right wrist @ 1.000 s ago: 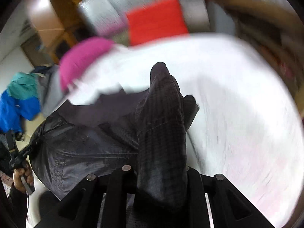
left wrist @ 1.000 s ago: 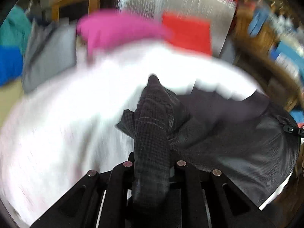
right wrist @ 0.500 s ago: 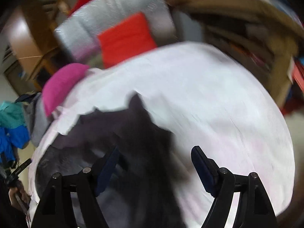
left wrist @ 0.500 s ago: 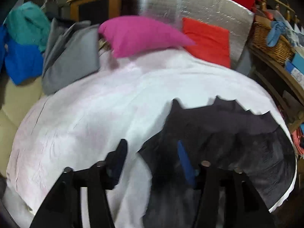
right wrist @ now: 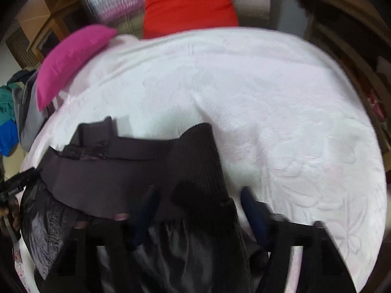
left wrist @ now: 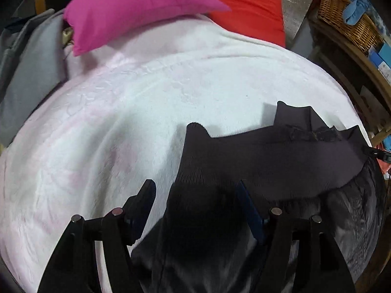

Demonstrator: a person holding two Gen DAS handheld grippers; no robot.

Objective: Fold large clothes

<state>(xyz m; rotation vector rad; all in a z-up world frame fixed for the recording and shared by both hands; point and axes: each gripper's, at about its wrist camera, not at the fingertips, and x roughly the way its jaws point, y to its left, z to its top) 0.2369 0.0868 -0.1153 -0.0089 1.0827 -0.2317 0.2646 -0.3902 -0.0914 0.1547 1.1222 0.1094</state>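
Since a second ago, both my claws have let go of the dark ribbed corners they were pinching, and the cloth now lies flat. Largest first: the white bedspread [left wrist: 151, 112] fills each view, with the dark jacket [left wrist: 268, 161] spread at its near edge, from five o'clock in the left view to seven o'clock in the right. Its shiny quilted body looks light, soft and slippery, so I judge the ribbed band [right wrist: 136, 171] the surer hold. My left claw [left wrist: 198, 202] stands part open over the band's left corner, holding nothing. My right claw [right wrist: 198, 210] has just been closing, ribbed cloth between its jaws, not visibly pinched.
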